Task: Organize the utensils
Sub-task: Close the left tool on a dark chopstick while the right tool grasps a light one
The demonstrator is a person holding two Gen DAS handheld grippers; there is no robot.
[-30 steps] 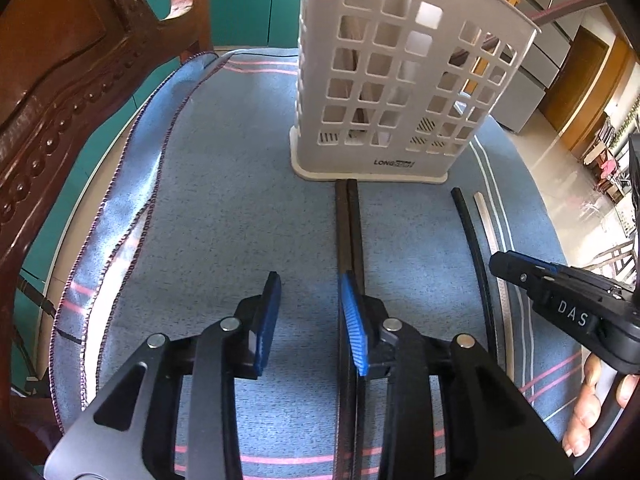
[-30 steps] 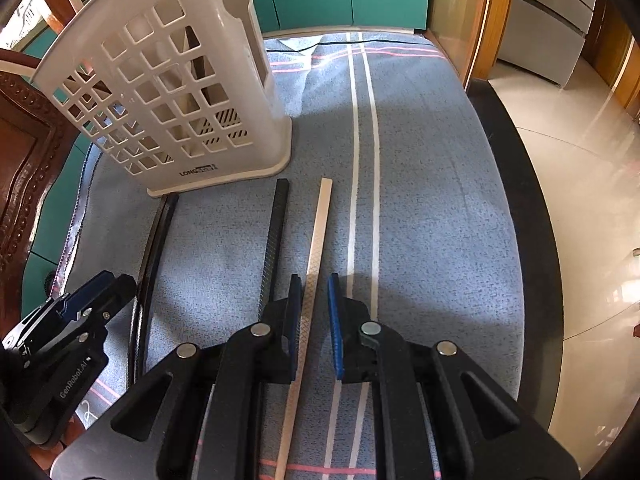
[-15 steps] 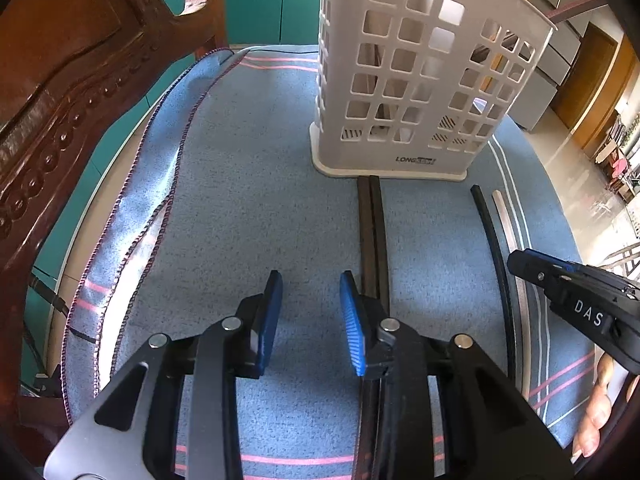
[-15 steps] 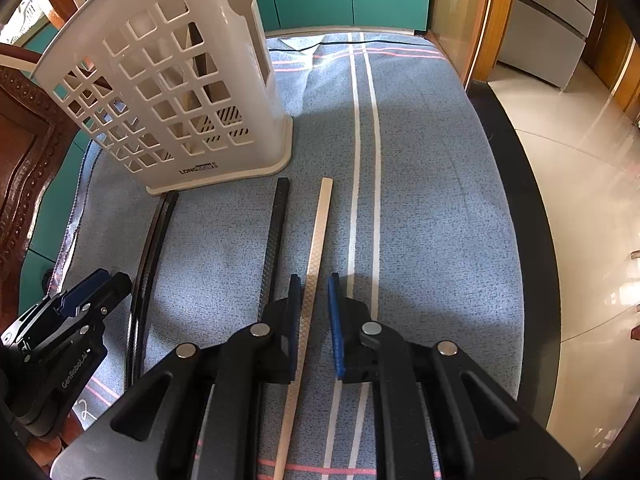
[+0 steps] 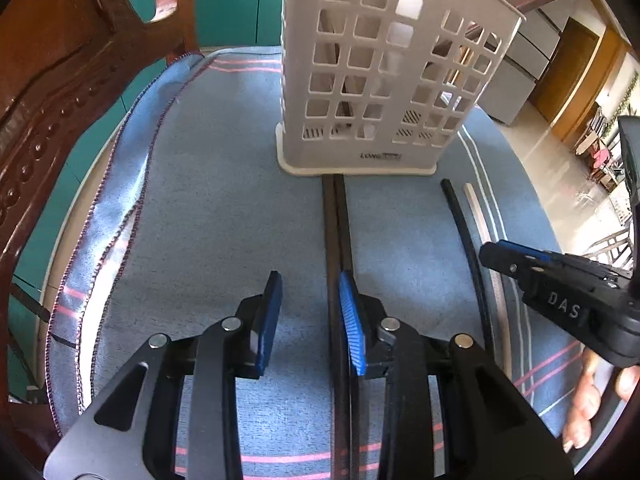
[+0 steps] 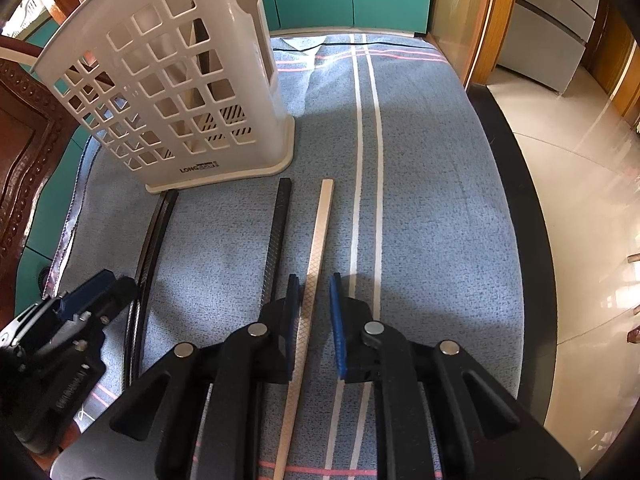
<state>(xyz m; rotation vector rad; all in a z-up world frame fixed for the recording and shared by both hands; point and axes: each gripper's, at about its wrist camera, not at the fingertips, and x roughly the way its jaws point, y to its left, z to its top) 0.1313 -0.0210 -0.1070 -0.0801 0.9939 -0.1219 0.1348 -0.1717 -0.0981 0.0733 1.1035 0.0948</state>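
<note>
- The left gripper [image 5: 308,316] is held over the blue cloth [image 5: 224,208]; its jaws are parted and grip nothing.
- A dark pair of chopsticks [image 5: 336,220] is seen just beside its right pad, running up to the basket [image 5: 384,80].
- The right gripper [image 6: 314,312] has its jaws narrowly apart astride the pale chopstick [image 6: 320,236] (no pad is seen pressing it).
- A black chopstick [image 6: 278,232] lies just beside it on the desk.

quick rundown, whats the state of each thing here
utensil basket: upright on the cloth
pair of black chopsticks: lying flat side by side, far ends at the basket base
single black chopstick: flat, not gripped
pale chopstick: flat, between open jaws
left gripper: open, empty
right gripper: open, straddling the pale chopstick
</note>
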